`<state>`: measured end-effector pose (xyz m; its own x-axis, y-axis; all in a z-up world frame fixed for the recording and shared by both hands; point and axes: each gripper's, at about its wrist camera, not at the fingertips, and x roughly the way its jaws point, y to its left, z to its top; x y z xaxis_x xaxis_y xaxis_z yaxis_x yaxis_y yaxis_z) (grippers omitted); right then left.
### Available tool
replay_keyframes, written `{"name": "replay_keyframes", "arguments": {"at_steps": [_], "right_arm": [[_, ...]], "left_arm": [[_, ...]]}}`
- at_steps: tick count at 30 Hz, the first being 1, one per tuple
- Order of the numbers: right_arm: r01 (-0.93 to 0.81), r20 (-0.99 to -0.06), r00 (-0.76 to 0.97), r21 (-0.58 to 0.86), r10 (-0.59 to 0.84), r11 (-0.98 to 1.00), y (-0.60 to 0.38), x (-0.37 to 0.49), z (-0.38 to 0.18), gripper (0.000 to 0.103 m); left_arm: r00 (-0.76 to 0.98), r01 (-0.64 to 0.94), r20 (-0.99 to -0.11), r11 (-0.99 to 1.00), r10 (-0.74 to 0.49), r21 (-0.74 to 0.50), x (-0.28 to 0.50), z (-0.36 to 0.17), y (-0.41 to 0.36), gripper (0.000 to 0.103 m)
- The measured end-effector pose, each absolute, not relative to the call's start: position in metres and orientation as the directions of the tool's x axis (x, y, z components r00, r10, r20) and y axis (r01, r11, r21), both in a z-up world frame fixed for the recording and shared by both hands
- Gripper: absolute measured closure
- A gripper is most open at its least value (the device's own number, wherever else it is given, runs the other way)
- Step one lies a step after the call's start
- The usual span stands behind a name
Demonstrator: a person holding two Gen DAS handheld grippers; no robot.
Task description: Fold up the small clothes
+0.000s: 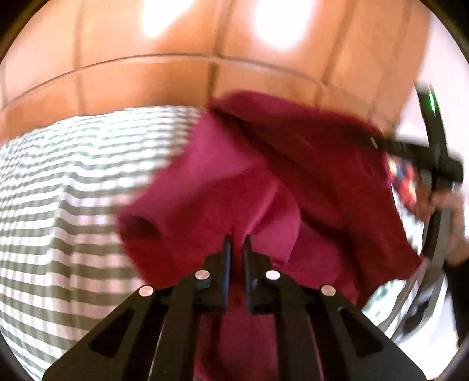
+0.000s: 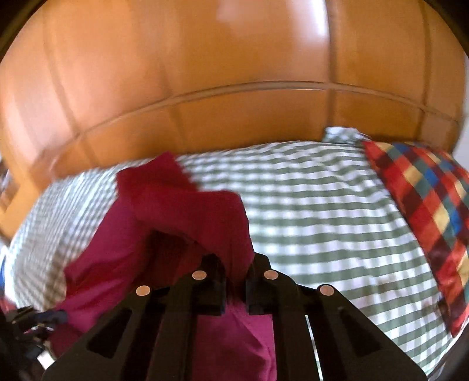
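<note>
A crimson garment point(image 1: 263, 181) is hanging in loose folds above a bed dressed in a green-and-white striped cover point(image 1: 58, 181), held between two handheld claws. The left claw point(image 1: 237, 240) is sitting with its fingers drawn nearly together, a narrow slit between the tips, and the red cloth is running down between them and under the mount. The right claw point(image 2: 236, 263) is likewise drawn in close, and a fold of the garment point(image 2: 187, 211) is draping over and between its fingers, hiding their tips. Seen from the left wrist camera, the right claw's black body point(image 1: 422, 152) is showing at the far right edge of the cloth, with a hand point(image 1: 448, 211) blurred behind it.

The striped cover point(image 2: 322, 211) is filling most of the bed in the right wrist view, its bands curving toward the far edge. A cushion in a bright check of red, blue, yellow and teal point(image 2: 425, 205) is lying on the bed's right side, well apart from the garment. Behind the bed, glossy orange-brown wooden panels point(image 2: 205, 88) are rising like wardrobe doors, split by thin vertical seams and one horizontal moulding, with pale window light glaring off the upper part point(image 1: 272, 23). Both views are smeared with motion blur, so the garment's exact shape is hard to tell.
</note>
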<state>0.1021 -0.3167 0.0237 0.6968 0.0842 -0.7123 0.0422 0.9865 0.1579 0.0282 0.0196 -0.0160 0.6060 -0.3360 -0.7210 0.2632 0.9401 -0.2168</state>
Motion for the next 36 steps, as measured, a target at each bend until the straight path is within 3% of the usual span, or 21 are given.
{"name": "replay_keyframes", "arguments": {"at_steps": [5, 9, 13, 14, 15, 16, 17, 18, 23, 26, 27, 30, 32, 33, 34, 36], "right_arm": [[0.218, -0.748, 0.663, 0.246, 0.042, 0.945, -0.378, 0.139, 0.007, 0.096], [0.333, -0.805, 0.592, 0.275, 0.027, 0.902, -0.417, 0.163, -0.025, 0.096], [0.41, -0.849, 0.527, 0.288, 0.033, 0.865, -0.441, 0.18, -0.052, 0.093], [0.421, -0.854, 0.519, 0.279, 0.022, 0.863, -0.443, 0.18, -0.054, 0.08], [0.434, -0.858, 0.514, 0.258, -0.002, 0.863, -0.444, 0.178, -0.053, 0.063], [0.447, -0.856, 0.515, 0.226, -0.043, 0.866, -0.446, 0.176, -0.049, 0.053], [0.452, -0.851, 0.52, 0.2, -0.075, 0.869, -0.448, 0.172, -0.045, 0.043], [0.455, -0.848, 0.521, 0.173, -0.103, 0.873, -0.451, 0.169, -0.041, 0.04], [0.403, -0.829, 0.546, 0.136, -0.119, 0.905, -0.453, 0.143, -0.02, 0.039], [0.281, -0.831, 0.556, 0.202, 0.013, 0.938, -0.433, 0.114, -0.019, 0.022], [0.245, -0.84, 0.539, 0.223, 0.059, 0.943, -0.425, 0.107, -0.025, 0.021], [0.194, -0.885, 0.447, 0.237, 0.129, 0.952, -0.402, 0.097, -0.052, 0.021], [0.17, -0.909, 0.407, 0.173, 0.091, 0.97, -0.386, 0.089, -0.069, 0.025], [0.157, -0.909, 0.408, 0.155, 0.079, 0.975, -0.38, 0.086, -0.073, 0.039], [0.152, -0.903, 0.421, 0.165, 0.087, 0.974, -0.378, 0.083, -0.072, 0.044], [0.149, -0.89, 0.449, 0.16, 0.078, 0.976, -0.379, 0.08, -0.064, 0.084]], "left_arm": [[0.7, 0.069, -0.663, 0.949, -0.265, -0.307, 0.065, 0.014, 0.099, 0.097], [0.752, -0.105, -0.647, 0.947, -0.124, -0.303, 0.101, 0.029, 0.164, 0.097], [0.728, -0.259, -0.685, 0.929, 0.009, -0.263, 0.142, 0.025, 0.204, 0.101], [0.709, -0.31, -0.703, 0.922, 0.06, -0.234, 0.152, 0.024, 0.212, 0.098], [0.692, -0.349, -0.717, 0.909, 0.086, -0.228, 0.159, 0.023, 0.219, 0.082], [0.694, -0.378, -0.714, 0.893, 0.097, -0.246, 0.16, 0.025, 0.227, 0.066], [0.707, -0.391, -0.698, 0.884, 0.11, -0.256, 0.156, 0.028, 0.23, 0.062], [0.722, -0.391, -0.682, 0.883, 0.119, -0.26, 0.15, 0.032, 0.231, 0.059], [0.726, -0.186, -0.686, 0.948, -0.044, -0.258, 0.124, 0.027, 0.203, 0.058], [0.684, -0.011, -0.696, 0.952, -0.217, -0.307, 0.095, 0.01, 0.167, 0.055], [0.659, 0.037, -0.709, 0.951, -0.253, -0.306, 0.084, 0.0, 0.151, 0.052], [0.583, 0.145, -0.754, 0.952, -0.302, -0.269, 0.058, -0.023, 0.104, 0.046], [0.539, 0.189, -0.801, 0.964, -0.261, -0.187, 0.046, -0.038, 0.075, 0.045], [0.528, 0.193, -0.82, 0.972, -0.219, -0.135, 0.042, -0.045, 0.066, 0.045], [0.53, 0.189, -0.83, 0.978, -0.173, -0.083, 0.038, -0.048, 0.061, 0.045], [0.544, 0.183, -0.831, 0.983, -0.112, -0.013, 0.034, -0.049, 0.064, 0.046]]}}
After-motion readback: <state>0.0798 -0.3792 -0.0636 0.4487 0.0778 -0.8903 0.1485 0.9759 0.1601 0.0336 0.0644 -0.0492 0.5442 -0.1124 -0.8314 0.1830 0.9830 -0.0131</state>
